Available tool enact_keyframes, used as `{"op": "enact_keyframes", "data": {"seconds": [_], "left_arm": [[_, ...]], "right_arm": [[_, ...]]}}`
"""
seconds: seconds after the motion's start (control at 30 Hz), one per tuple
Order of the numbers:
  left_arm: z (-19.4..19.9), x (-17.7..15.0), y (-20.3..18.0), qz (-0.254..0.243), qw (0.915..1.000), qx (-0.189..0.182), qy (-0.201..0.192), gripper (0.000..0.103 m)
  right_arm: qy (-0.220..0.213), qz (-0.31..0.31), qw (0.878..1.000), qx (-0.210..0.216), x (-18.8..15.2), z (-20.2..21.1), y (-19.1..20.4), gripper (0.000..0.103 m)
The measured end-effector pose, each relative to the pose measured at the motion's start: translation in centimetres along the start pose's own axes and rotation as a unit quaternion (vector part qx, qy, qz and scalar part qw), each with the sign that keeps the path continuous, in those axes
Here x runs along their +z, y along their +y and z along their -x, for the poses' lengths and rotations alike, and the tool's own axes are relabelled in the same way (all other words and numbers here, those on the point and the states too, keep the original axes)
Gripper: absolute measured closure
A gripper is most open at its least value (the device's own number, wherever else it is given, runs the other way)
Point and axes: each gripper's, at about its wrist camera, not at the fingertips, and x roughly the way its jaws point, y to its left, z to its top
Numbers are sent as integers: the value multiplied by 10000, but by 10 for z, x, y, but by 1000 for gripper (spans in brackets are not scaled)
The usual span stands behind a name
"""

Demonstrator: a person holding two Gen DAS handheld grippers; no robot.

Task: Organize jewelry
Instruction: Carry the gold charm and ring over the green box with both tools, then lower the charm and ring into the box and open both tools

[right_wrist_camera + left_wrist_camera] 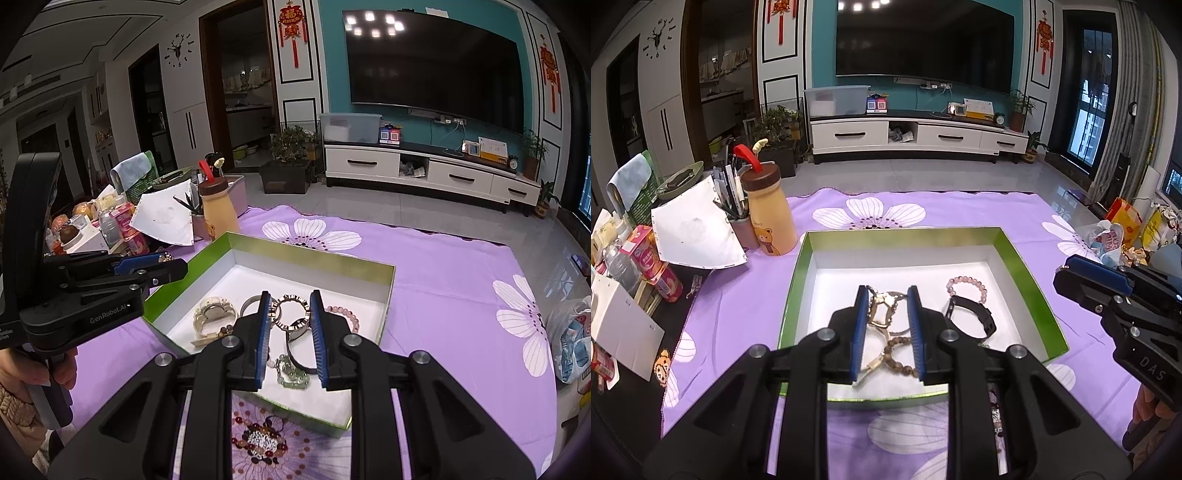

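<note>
Left wrist view | left claw (886,328) narrow, empty, tilted down over box (1030,288) | right claw (290,336) likewise.

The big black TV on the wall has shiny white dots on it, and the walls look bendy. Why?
Left wrist view: the white dots on the big black wall TV are ceiling lights reflecting off its glossy screen; the fisheye lens bows the walls and leaves dark corners. Right wrist view: the same glare on the TV, and the same curving towards the edges.
</note>
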Motion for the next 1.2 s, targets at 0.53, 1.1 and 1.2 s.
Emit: {"op": "enact_keyframes", "data": {"seconds": [0.53, 1.1, 1.2], "left_arm": [[-40, 7, 8, 85, 9997, 72, 202, 82], [-74, 6, 9, 86, 9988, 130, 474, 82], [-79, 5, 9, 87, 9986, 136, 509, 82]], "right_arm": [[238, -65, 9997, 17, 7, -45, -3, 82], [508, -80, 9987, -7, 7, -83, -3, 82], [541, -78, 9985, -19, 6, -87, -4, 82]]}}
